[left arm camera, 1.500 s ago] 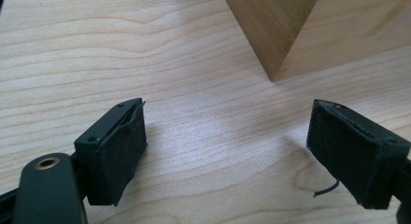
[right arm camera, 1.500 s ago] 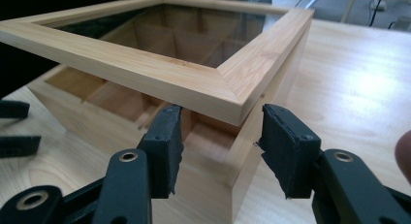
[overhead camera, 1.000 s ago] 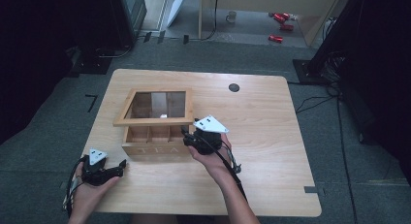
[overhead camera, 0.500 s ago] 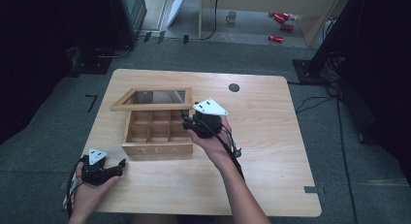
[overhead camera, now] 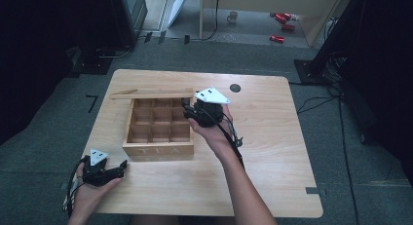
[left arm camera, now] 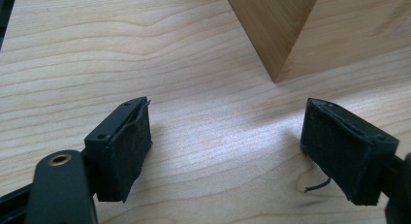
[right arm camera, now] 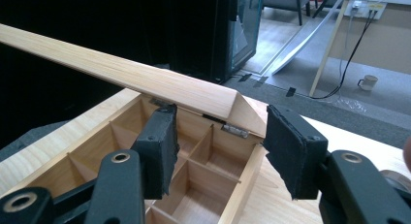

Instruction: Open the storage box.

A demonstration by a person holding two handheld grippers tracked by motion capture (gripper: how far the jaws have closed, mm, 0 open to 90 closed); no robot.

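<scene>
high view: counter (overhead camera: 272,152) seen from above, facing forward and down, far | left gripper view: counter surface and a box (left arm camera: 276,30) corner seen close, low | right gripper view: box compartments seen close, shared with high view

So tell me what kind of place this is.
Probably a lab or workshop set up for recording, not a home: a bare wooden table on grey carpet, loose cables across the floor, dark equipment stands around it, and red cans and a mug left on the floor.
</scene>
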